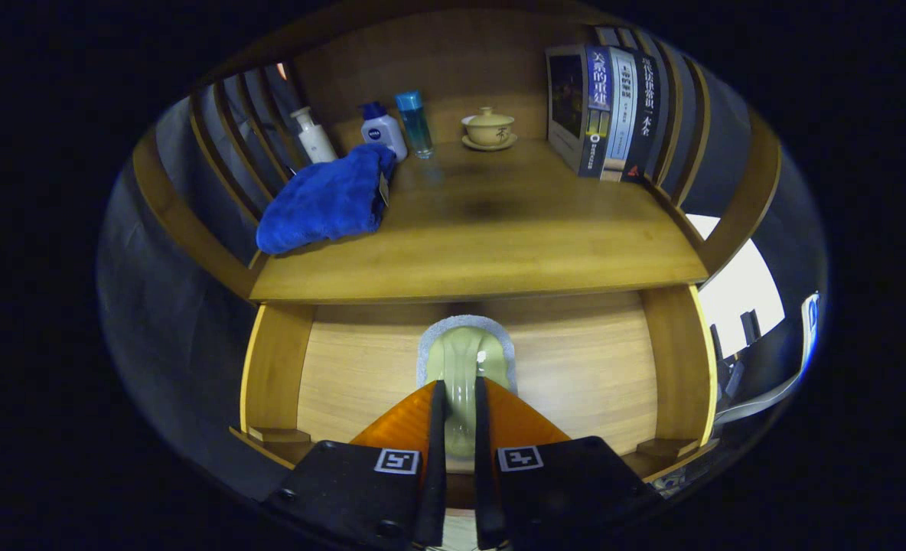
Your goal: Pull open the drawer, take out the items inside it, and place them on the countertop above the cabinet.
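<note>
While my gripper (459, 386) clamps both fingers on a pale green sponge (464, 360) over the open drawer (361, 367), the wooden countertop (499, 245) lies beyond. On it rest a blue towel (323, 200), bottles (382, 130), a lidded cup (488, 127) and books (606, 111).

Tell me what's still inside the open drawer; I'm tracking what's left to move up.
Inside the drawer one item shows: a pale green sponge with a grey edge, pinched between the gripper fingers. The drawer's near end is hidden behind the gripper.

Blue towel (323, 200), pale green sponge (464, 367) with grey rim, honey-brown wooden countertop (499, 252).
</note>
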